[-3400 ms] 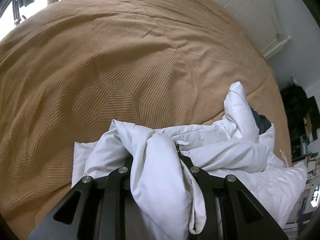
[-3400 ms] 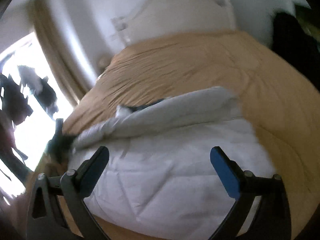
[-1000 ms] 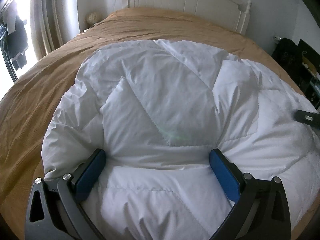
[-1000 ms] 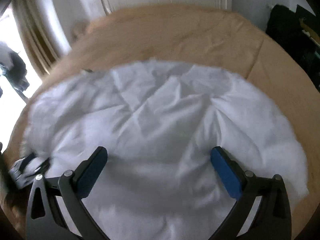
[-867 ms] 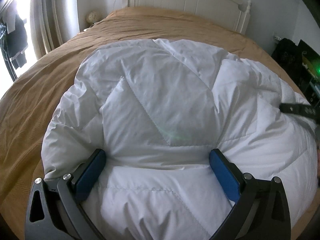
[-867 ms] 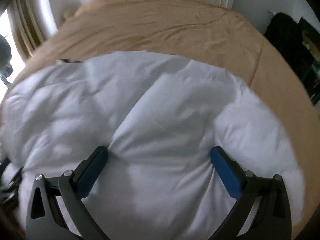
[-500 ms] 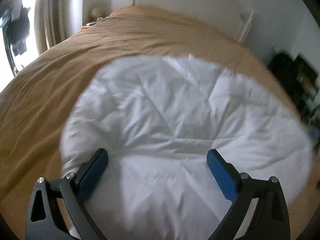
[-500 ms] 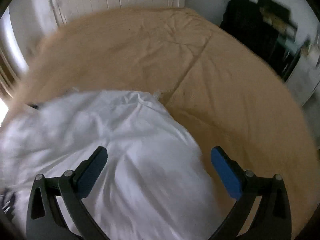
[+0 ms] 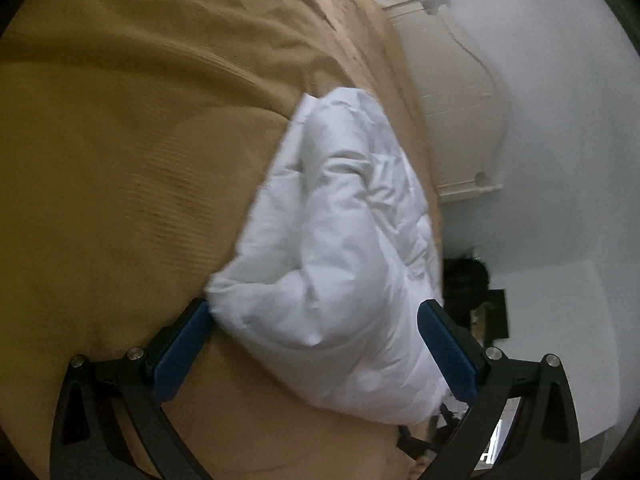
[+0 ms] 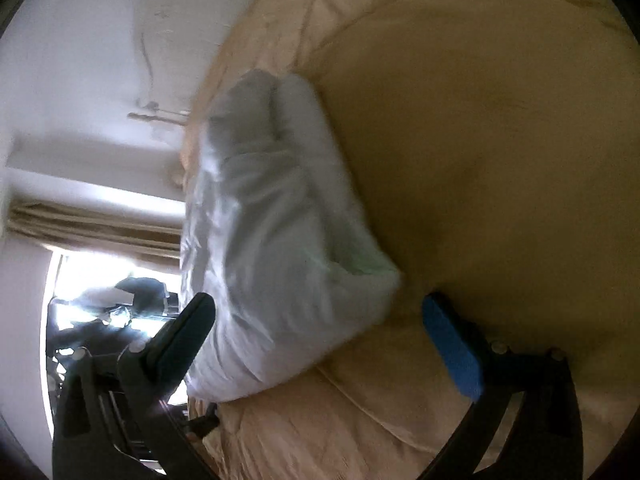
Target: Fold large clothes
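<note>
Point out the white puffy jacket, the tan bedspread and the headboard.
white puffy jacket (image 9: pixel 340 264), left wrist view, middle of bundle.
tan bedspread (image 9: pixel 140 140), left wrist view, bare ribbed stretch.
headboard (image 9: pixel 460 92), left wrist view, white panel.

A bed with a tan bedspread (image 9: pixel 140 152) fills most of both views. A white headboard (image 9: pixel 452 92) stands against a plain white wall (image 9: pixel 560 120). Beige curtains (image 10: pixel 92 224) hang above a bright window (image 10: pixel 80 280), which supplies strong daylight. Dark clutter (image 9: pixel 468 284) sits beside the bed; details unclear.
</note>
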Demonstrator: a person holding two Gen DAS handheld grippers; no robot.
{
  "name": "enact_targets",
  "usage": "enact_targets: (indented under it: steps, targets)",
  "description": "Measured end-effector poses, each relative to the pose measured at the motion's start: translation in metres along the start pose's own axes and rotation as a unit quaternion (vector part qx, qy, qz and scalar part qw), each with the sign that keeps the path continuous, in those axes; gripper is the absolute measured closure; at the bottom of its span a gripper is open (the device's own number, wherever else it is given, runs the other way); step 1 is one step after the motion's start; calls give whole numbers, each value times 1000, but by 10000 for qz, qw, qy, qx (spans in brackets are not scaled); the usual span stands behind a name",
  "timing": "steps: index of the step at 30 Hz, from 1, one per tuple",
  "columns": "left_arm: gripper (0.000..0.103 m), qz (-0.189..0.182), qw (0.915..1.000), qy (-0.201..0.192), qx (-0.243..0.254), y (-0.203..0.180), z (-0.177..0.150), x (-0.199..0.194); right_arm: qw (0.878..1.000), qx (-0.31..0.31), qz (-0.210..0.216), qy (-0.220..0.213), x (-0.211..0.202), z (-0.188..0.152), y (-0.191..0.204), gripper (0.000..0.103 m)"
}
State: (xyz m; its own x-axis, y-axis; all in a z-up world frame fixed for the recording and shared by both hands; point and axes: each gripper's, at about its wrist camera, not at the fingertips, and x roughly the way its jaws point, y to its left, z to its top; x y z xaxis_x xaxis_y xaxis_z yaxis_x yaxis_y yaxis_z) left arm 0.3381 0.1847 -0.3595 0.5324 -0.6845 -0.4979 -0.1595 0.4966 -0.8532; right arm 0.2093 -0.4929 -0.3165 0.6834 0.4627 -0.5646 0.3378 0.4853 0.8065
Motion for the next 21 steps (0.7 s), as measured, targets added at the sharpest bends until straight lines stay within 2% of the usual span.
enact_targets:
  steps: [5,8,9,10,11,12,14,17,21]
  targets:
    - [1,231,9985,154,471,-30,4,48,9994,-233,-170,200,41,15,22,0]
    - [1,251,9980,248,531,-38,7,72,9992,-335,-192,97,56,26,30,0]
    - [2,219,9985,206,462,-39,8,77,9995,-289,-132,5,59,29,30,11]
    - [16,173,9988,160,419,-40,9,79,9995,-246,-170,-85,57,30,32,21]
    - [36,104,9990,187,387,-41,11,80,9995,-273,-143,-78,55,32,34,34]
    - [40,23,9989,290,375,-43,12,80,9994,-316,-92,-108,49,32,35,46]
    - [52,-19,9984,387,405,-47,13,79,9991,-399,55,-122,42,31,42,55]
    - [61,-113,9982,413,418,-54,9,63,9985,-450,248,-176,25,23,58,62]
    - [61,-112,9976,504,456,-61,-15,26,9973,-635,359,-60,-7,-3,73,63]
